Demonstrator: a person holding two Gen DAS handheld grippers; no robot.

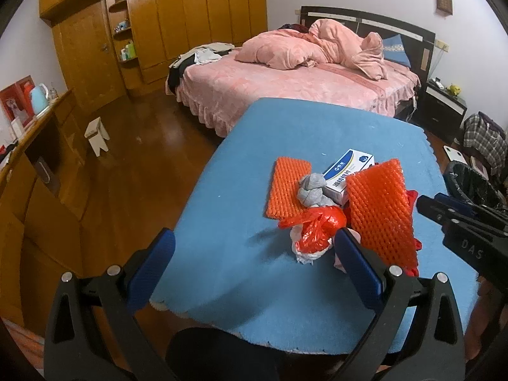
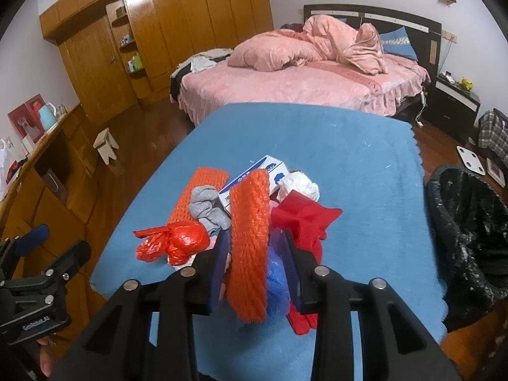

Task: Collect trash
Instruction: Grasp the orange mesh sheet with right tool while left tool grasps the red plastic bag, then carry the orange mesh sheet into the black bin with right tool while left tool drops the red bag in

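Your right gripper straddles the orange foam net sleeve in the trash pile on the blue table cover; whether pads press, unclear. Light, squashy, springy: pinch mid-length. Left gripper gapes empty.

Beyond the tongs stands a bed carrying a bunched pink duvet. A wooden wardrobe fills the far-left wall. A small stool stands left on the floor; a blue kettle sits far left.
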